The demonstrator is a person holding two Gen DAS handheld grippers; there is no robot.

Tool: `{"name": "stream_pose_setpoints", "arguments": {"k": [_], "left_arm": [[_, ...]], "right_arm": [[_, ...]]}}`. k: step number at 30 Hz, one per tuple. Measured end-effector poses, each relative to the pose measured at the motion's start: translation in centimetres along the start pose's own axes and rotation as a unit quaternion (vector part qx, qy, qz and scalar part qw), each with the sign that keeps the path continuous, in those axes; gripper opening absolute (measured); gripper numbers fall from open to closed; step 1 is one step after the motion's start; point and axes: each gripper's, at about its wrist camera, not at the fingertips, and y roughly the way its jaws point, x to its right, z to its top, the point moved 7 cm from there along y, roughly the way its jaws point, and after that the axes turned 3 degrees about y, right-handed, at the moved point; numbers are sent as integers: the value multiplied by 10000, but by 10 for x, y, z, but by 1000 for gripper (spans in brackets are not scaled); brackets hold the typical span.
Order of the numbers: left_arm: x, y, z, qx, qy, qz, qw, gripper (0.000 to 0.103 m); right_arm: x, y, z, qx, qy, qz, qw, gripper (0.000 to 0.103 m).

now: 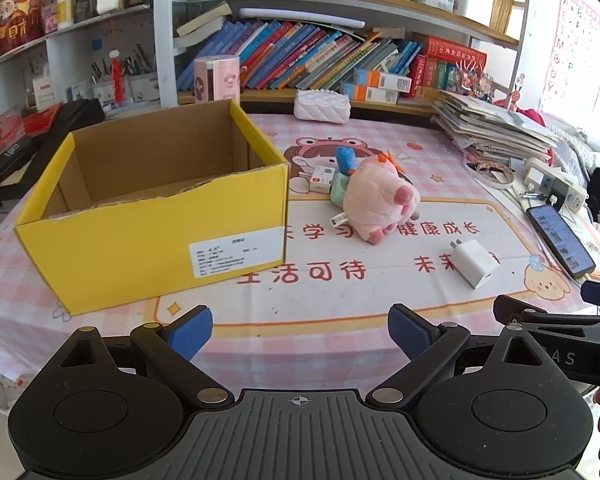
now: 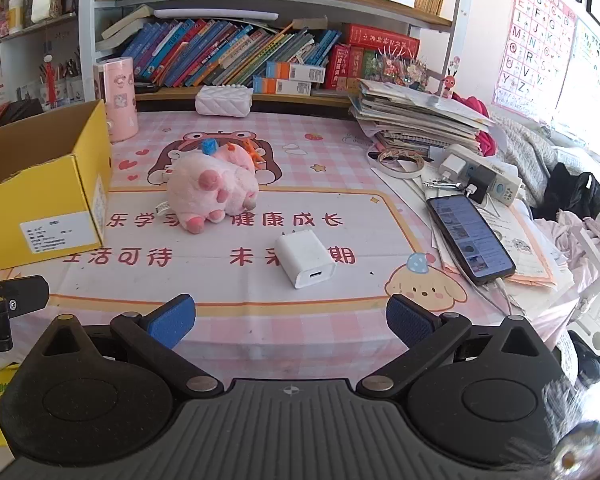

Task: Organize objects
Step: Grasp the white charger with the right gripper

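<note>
On the near table edge, your left gripper (image 1: 299,336) and right gripper (image 2: 291,322) hover spread wide, empty. Nothing's boxed yet: white charger (image 2: 305,258) sits just ahead, pink plush (image 2: 212,194) beyond, yellow box (image 1: 156,204) far left. Reach forward.

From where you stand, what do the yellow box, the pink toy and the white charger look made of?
Box: corrugated cardboard, yellow outside, raw brown inside, ragged torn rim.
Toy: plush fabric, fuzzy and matte, likely stuffed.
Charger: hard plastic by its look, smooth with crisp edges.
</note>
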Motion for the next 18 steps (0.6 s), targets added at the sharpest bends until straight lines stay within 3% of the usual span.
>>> {"name": "stream_pose_setpoints", "arguments": {"k": [18], "left_arm": [[30,47,25,-215,-81,273,9994,96]], "right_arm": [[24,71,26,-424,-172,444,9980,96]]}}
